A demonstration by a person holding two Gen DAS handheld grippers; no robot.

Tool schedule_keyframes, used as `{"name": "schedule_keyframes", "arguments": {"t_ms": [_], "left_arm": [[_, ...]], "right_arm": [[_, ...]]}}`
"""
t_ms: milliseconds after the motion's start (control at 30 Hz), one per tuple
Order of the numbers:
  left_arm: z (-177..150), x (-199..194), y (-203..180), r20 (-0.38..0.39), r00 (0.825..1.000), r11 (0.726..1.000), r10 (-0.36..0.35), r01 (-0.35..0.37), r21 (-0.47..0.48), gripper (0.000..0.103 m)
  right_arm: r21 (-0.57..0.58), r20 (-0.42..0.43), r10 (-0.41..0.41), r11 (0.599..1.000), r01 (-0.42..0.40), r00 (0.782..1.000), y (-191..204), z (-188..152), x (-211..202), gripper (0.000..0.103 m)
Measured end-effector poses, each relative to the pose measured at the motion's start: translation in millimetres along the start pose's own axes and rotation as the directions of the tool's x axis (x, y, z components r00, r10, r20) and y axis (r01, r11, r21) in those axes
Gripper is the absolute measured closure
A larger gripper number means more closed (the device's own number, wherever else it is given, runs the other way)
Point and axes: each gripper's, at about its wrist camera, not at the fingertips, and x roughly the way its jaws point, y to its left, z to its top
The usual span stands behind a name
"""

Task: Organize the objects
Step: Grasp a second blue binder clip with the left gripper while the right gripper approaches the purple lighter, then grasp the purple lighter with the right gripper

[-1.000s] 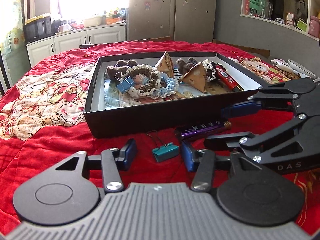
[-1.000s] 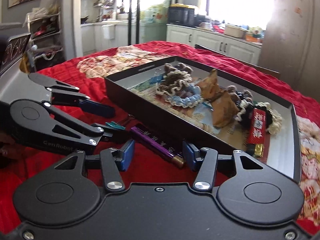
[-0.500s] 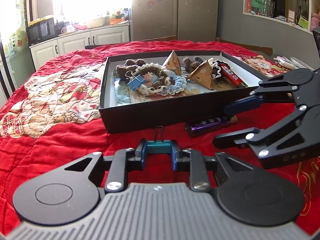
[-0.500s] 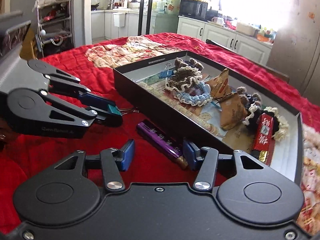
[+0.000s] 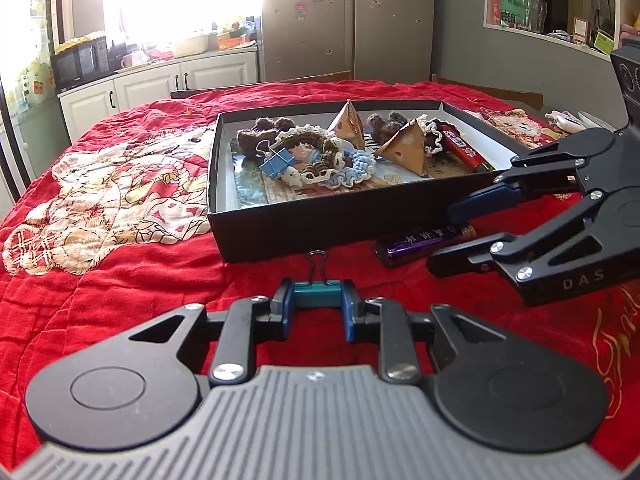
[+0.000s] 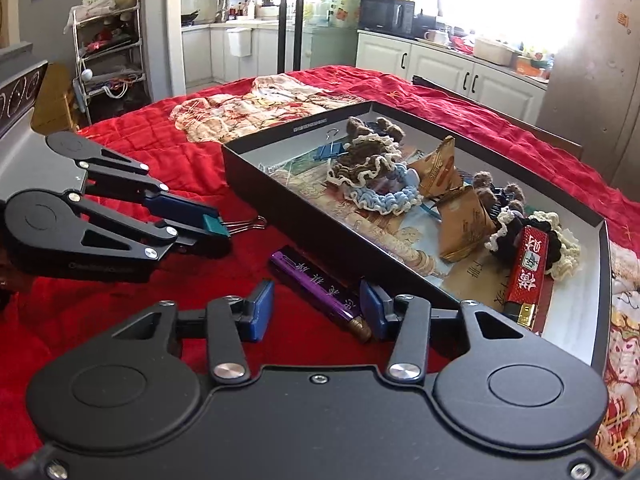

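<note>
The teal binder clip (image 5: pixel 317 295) is clenched in the left gripper (image 5: pixel 316 308), near the black box (image 5: pixel 320 220). The right gripper (image 6: pixel 316 310) is spread around the purple lighter (image 6: pixel 320 288). The clip is best lifted clear of the wall before release.

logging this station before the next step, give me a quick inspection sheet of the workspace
Surface: red quilted cloth with a pale printed patch.
Job's things: teal binder clip held in the left gripper; purple lighter on the cloth beside the black box; the box holds a blue binder clip, crocheted pieces, tan paper pyramids and a red lighter.
Clutter: nothing seen.
Grippers: left shut on the clip; right gripper open, straddling the purple lighter.
Cables: nothing seen.
Surroundings: kitchen cabinets, microwave, bright window.
</note>
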Motion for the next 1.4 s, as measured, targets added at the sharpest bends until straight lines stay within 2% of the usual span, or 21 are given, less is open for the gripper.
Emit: {"name": "schedule_keyframes", "arguments": {"t_ms": [233, 400, 533, 633, 733, 800, 867, 900, 1000, 1400], "left_arm": [[-0.5, -0.9, -0.1, 0.0, 1.0, 1.0, -0.006, 0.006, 0.003, 0.076], [-0.8, -1.8, 0.3, 0.0, 1.0, 1.0, -0.011, 0.011, 0.002, 0.076], [-1.4, -3.2, 0.9, 0.0, 1.0, 1.0, -0.016, 0.016, -0.001, 0.076], [-2.2, -3.6, 1.1, -0.002, 1.0, 1.0, -0.019, 0.019, -0.001, 0.076], [-2.0, -3.3, 0.3, -0.001, 1.0, 1.0, -0.024, 0.024, -0.001, 0.076], [-1.6, -2.7, -1.5, -0.001, 1.0, 1.0, -0.026, 0.026, 0.005, 0.076], [-1.5, -2.3, -2.3, -0.001, 1.0, 1.0, -0.026, 0.026, 0.01, 0.076], [-1.6, -2.1, -2.4, -0.002, 1.0, 1.0, -0.025, 0.025, 0.01, 0.076], [-1.4, -1.8, -2.2, -0.003, 1.0, 1.0, -0.026, 0.026, 0.009, 0.076], [0.2, -2.5, -2.9, -0.004, 0.999, 0.999, -0.032, 0.032, 0.003, 0.076]], "right_arm": [[-0.154, -0.051, -0.023, 0.988, 0.015, 0.998, 14.7, 5.6, 8.0, 0.055], [-0.22, -0.104, 0.019, 0.975, -0.041, 0.994, 16.9, 13.8, 13.5, 0.049], [-0.152, -0.154, 0.065, 0.984, -0.088, 0.986, 7.2, 16.9, 17.1, 0.049], [-0.016, -0.173, 0.145, 0.989, -0.15, 0.974, -9.0, 12.7, 16.7, 0.049], [0.051, -0.148, 0.155, 0.988, -0.149, 0.977, -15.7, 9.3, 14.8, 0.056], [0.081, -0.143, 0.148, 0.987, -0.138, 0.979, -18.4, 10.8, 16.3, 0.065], [0.122, -0.137, 0.143, 0.984, -0.127, 0.98, -23.0, 12.0, 18.3, 0.081], [0.139, -0.136, 0.135, 0.983, -0.116, 0.981, -25.3, 14.1, 20.6, 0.083], [0.158, -0.13, 0.13, 0.981, -0.109, 0.983, -26.4, 14.6, 21.5, 0.083], [0.043, -0.138, 0.017, 0.999, -0.011, 0.99, 5.3, 13.2, 14.6, 0.09]]}}
